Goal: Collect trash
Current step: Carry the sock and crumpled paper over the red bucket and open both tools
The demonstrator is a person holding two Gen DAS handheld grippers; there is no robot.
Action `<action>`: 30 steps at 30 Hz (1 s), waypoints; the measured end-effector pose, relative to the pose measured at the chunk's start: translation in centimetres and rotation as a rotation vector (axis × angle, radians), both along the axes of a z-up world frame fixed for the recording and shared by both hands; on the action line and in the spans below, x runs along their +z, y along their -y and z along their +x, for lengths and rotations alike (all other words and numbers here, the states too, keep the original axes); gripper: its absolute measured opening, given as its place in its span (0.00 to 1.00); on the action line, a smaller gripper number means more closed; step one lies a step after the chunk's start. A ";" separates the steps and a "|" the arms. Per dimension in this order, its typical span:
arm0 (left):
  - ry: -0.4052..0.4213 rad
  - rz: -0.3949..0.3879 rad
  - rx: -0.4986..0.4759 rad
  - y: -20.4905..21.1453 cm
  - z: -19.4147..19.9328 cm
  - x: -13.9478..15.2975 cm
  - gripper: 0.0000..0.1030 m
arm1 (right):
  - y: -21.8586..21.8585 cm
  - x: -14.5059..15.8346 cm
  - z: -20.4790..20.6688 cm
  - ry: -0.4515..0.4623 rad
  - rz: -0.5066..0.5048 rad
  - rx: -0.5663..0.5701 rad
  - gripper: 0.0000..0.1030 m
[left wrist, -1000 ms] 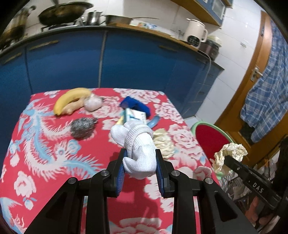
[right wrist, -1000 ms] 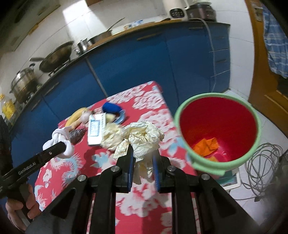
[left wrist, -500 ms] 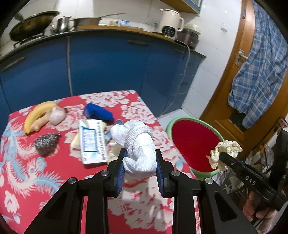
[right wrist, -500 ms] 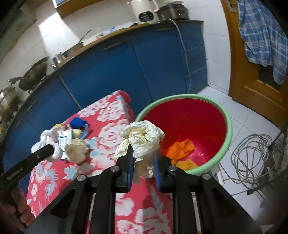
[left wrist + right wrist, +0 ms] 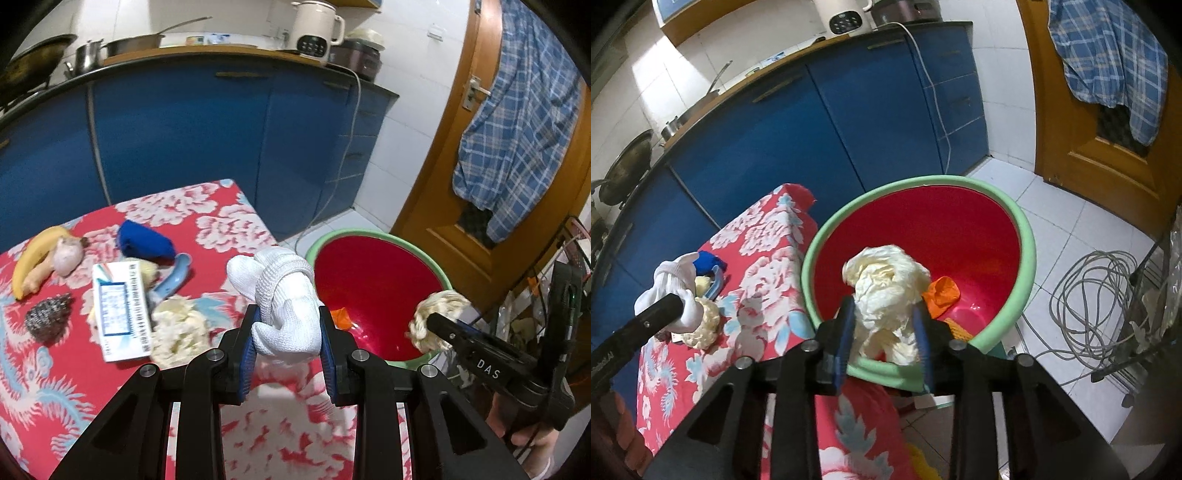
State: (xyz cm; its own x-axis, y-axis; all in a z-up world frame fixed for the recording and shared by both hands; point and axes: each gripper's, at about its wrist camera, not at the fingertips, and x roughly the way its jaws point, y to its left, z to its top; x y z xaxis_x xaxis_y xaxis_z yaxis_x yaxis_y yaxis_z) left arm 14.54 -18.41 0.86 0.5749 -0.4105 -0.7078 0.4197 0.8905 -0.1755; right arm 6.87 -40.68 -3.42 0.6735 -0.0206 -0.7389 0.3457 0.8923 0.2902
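Both hands have swung from table (image 5: 207, 221) toward the red bin (image 5: 1027, 236); my right hand-held gripper (image 5: 884, 332) is opening around crumpled paper (image 5: 886, 284), my left hand-held gripper (image 5: 286, 332) clamps the white sock (image 5: 284, 295).

The bin (image 5: 1025, 236) is glossy red plastic with a matt green rim, and the table (image 5: 229, 218) wears a smooth printed floral cloth. The white glove (image 5: 284, 302) is ribbed knit cloth, the cream wad (image 5: 886, 284) crinkled paper, the scourer (image 5: 48, 317) coarse metal wire.
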 end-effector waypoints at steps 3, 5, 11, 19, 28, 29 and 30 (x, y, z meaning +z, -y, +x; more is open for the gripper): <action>-0.006 0.009 -0.019 1.0 0.2 -0.5 0.30 | 0.6 -0.3 -0.1 0.000 0.005 -0.008 0.40; -0.011 0.013 -0.028 1.7 0.4 -0.8 0.30 | 0.9 -0.4 -0.1 0.003 0.008 -0.015 0.42; -0.024 0.024 -0.070 4.0 0.8 -1.8 0.30 | 2.0 -0.4 -0.6 0.007 0.014 -0.034 0.42; -0.025 0.049 -0.149 7.5 1.2 -3.2 0.31 | 2.9 0.0 -1.6 0.016 0.012 -0.050 0.43; 0.028 0.089 -0.149 9.1 1.3 -3.2 0.60 | 3.5 0.0 -1.8 0.017 0.014 -0.063 0.43; 0.027 0.088 -0.147 9.0 1.3 -3.1 0.60 | 3.5 0.1 -1.8 0.017 0.014 -0.062 0.43; 0.025 0.087 -0.141 8.8 1.4 -3.1 0.60 | 3.5 0.1 -1.8 0.019 0.014 -0.059 0.43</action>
